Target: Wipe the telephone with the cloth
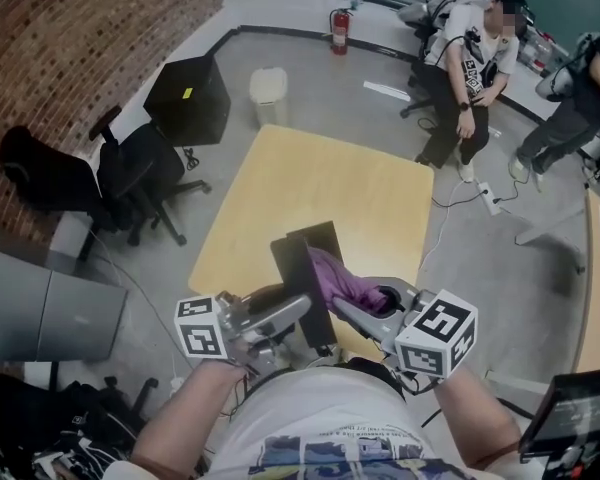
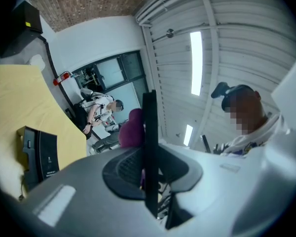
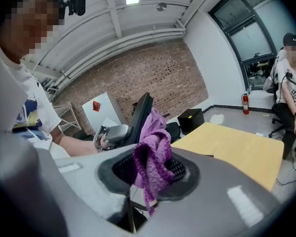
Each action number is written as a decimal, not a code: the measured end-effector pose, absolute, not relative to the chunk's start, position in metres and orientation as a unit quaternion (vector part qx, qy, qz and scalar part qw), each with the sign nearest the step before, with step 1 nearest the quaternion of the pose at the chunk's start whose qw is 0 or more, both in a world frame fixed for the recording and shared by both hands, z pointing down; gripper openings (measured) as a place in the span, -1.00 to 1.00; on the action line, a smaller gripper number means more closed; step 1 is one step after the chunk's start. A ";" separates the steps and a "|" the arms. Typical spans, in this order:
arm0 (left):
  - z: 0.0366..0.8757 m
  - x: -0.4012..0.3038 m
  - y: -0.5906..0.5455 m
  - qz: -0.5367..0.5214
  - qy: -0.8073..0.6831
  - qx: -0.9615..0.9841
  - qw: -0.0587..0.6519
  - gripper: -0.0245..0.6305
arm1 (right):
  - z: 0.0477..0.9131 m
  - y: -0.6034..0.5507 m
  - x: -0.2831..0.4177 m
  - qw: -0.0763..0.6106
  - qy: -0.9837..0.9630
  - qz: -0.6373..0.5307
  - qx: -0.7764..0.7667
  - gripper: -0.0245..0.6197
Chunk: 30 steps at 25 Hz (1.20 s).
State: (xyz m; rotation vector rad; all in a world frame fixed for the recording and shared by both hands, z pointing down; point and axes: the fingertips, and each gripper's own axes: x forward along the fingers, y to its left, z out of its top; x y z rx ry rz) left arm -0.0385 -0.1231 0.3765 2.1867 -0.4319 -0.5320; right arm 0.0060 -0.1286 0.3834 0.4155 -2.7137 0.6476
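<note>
Inventory, counted.

- Grippers, two, grey moulded plastic with dark ribbed pads, each carrying one cube of square black-and-white markers.
  - The left gripper (image 2: 148, 168) is clenched on the telephone's thin edge and holds it lifted clear of the table.
  - The right gripper (image 3: 150, 171) grasps the cloth, its pads pinched on a bunched fold.
- Telephone (image 1: 302, 268), one: a flat, smooth black slab, rectangular. It stands on edge between the two grippers, above the near edge of the table.
- Cloth (image 1: 342, 280), one: purple, nubbly knit, crumpled into a soft wad. It presses against the telephone's right face.
- Table (image 1: 310, 183), one: square top, pale yellow wood tone, matt.
- Black unit (image 2: 39, 154), one: boxy, resting on the table beyond the telephone. It is possibly the telephone's base, but the view is too small to be sure.
- Office chairs (image 1: 145, 173), two: black, on castors, by the brick wall.
- Waste bin (image 1: 268, 85), one: white.
- Fire extinguisher (image 1: 340, 30), one: red cylinder.
</note>
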 end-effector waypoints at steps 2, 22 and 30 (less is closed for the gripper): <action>0.377 -0.042 -0.125 -0.212 -0.172 0.870 0.411 -0.66 | 0.389 -0.121 0.008 0.170 -0.949 0.223 0.144 -0.66; 0.368 -0.043 -0.127 -0.217 -0.148 0.870 0.416 -0.66 | 0.408 -0.126 0.037 0.194 -0.941 0.215 0.173 -0.66; 0.371 -0.024 -0.114 -0.208 -0.125 0.870 0.430 -0.66 | 0.373 -0.162 0.004 0.140 -0.952 0.203 0.181 -0.66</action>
